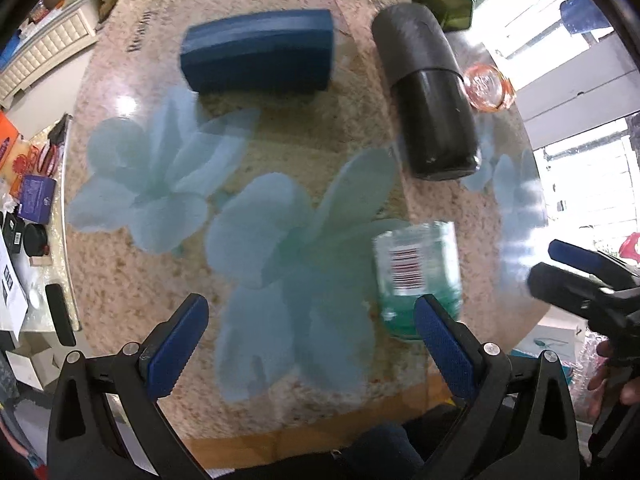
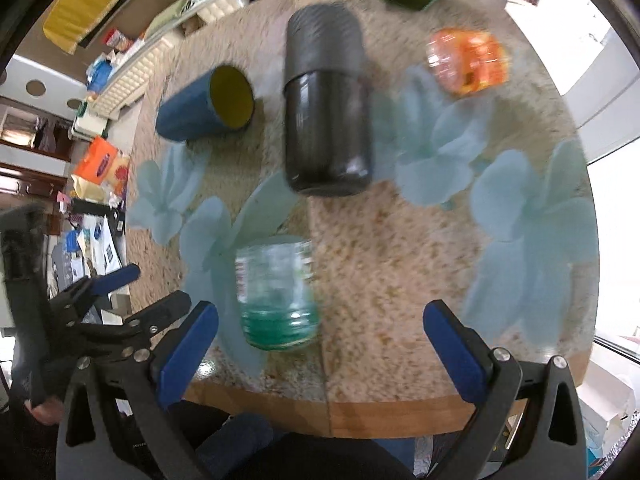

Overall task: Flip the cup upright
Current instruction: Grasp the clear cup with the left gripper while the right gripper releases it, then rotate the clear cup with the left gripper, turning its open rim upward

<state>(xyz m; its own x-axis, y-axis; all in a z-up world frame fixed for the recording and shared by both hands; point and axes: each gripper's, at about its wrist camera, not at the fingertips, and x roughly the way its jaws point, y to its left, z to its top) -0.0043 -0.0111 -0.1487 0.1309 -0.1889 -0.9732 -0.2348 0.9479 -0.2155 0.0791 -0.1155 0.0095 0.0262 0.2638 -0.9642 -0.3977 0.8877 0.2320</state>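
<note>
While I hold both grippers back at the near edge, the scene lists as follows, biggest first.

Table [image 2: 360, 272]: round, speckled stone look with pale blue flower prints; everything below rests on it.

Black flask [image 2: 326, 100]: large dark cylinder lying on its side mid-table, between the cup and the orange jar.

Cup [image 2: 204, 106]: blue outside, yellow-green inside, lying on its side at the far left of the table, mouth facing right toward the flask but apart from it. In the left wrist view the cup [image 1: 258, 50] shows only its long blue flank. I judge it light, stiff and smooth, likely plastic or glazed, so it could roll or slip under a glancing touch. Best hold, in my view: across the wall near the rim, one finger inside the mouth, then tip it onto its base.

Clear bottle [image 2: 278, 292]: transparent, green-tinted, barcode label, lying nearest me.

Green container [image 1: 442, 0]: dark, angular, at the far edge.

Orange jar [image 2: 466, 62]: small, far right; blurred, contents unclear.

Left gripper [image 1: 308, 330]: fingers spread wide, holding nothing, well short of the cup.

Right gripper [image 2: 320, 340]: fingers spread wide, empty, bottle just ahead of them.
</note>
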